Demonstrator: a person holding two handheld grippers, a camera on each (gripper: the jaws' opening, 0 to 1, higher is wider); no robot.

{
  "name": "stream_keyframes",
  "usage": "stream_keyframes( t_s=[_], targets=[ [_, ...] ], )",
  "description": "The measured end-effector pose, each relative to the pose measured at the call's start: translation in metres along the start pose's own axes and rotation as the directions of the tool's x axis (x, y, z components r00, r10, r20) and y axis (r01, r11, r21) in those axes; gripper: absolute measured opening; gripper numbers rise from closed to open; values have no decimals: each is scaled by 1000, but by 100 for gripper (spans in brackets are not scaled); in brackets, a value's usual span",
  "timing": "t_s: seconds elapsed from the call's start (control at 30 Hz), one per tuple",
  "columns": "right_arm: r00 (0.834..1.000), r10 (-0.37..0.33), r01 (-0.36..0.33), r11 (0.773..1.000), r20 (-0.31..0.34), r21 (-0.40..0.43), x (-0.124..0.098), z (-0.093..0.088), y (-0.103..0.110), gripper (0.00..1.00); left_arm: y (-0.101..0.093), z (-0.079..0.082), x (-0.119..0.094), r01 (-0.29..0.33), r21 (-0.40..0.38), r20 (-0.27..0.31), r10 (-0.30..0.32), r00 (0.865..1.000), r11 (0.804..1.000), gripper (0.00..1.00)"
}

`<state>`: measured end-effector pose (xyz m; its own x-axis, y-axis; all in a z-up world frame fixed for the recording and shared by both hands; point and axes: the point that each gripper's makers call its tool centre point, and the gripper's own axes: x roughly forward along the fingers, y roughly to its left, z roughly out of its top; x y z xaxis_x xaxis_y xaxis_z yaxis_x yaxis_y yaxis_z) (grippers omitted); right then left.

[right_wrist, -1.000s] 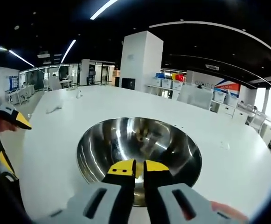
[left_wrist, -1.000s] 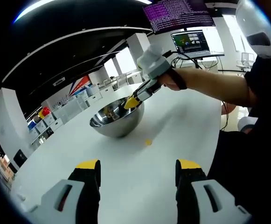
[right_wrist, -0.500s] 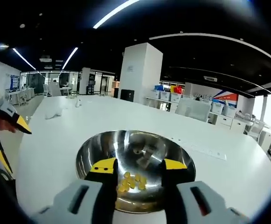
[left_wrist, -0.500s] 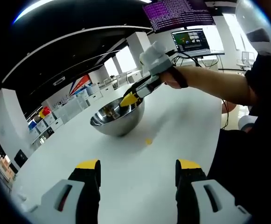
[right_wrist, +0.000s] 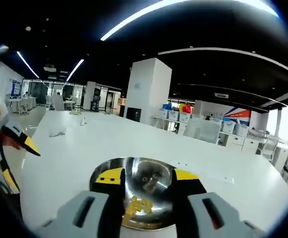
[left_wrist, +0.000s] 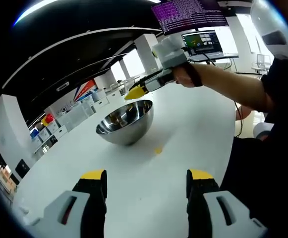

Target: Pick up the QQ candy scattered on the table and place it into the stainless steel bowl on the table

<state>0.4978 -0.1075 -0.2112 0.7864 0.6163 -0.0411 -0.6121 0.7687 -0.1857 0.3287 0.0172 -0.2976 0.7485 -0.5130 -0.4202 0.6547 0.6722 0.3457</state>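
One candy point(left_wrist: 157, 150) lies loose on the white table point(left_wrist: 193, 129), just beside the bowl point(left_wrist: 125, 123) on its near side; a heap of yellow candies point(right_wrist: 138, 206) already sits at the bottom of the bowl point(right_wrist: 156, 176). The right gripper point(right_wrist: 146, 176) hangs above the bowl with its jaws spread and nothing between them, so its drop looks done. The left gripper point(left_wrist: 146, 174) hovers low over the table, jaws wide apart and empty, with the loose candy ahead between the lines of its tips. To do the next pick well, I would take it with the left: bring the jaws down straight over the candy, one tip on each side, touch the table lightly, then close slowly, since so small a piece may skid away on the smooth top. Keep clear of the bowl's wall, which could slide if nudged.
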Motion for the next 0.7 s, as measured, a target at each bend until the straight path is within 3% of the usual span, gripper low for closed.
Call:
stream_keyframes(
  t_s=[0.2, 0.37, 0.47, 0.57, 0.7],
  targets=[
    [980, 47, -44, 999, 192, -18, -25, 61, 16, 32, 1, 2, -1, -5, 2, 1, 5, 1000, 1000, 65],
    [958, 119, -117, 993, 259, -24, -47, 82, 44, 30, 1, 1, -2, -11, 2, 0, 11, 1000, 1000, 65],
    [945, 180, -178, 983, 274, -32, -57, 80, 66, 26, 1, -1, -3, -15, -3, -2, 15, 1000, 1000, 65],
    [937, 232, -231, 972, 262, -37, -60, 65, 90, 25, 1, -2, -3, -15, -3, -5, 15, 1000, 1000, 65],
    [946, 251, -251, 968, 206, -26, -57, 35, 106, 25, 1, -2, -2, -17, -7, -1, 17, 1000, 1000, 65]
  ],
)
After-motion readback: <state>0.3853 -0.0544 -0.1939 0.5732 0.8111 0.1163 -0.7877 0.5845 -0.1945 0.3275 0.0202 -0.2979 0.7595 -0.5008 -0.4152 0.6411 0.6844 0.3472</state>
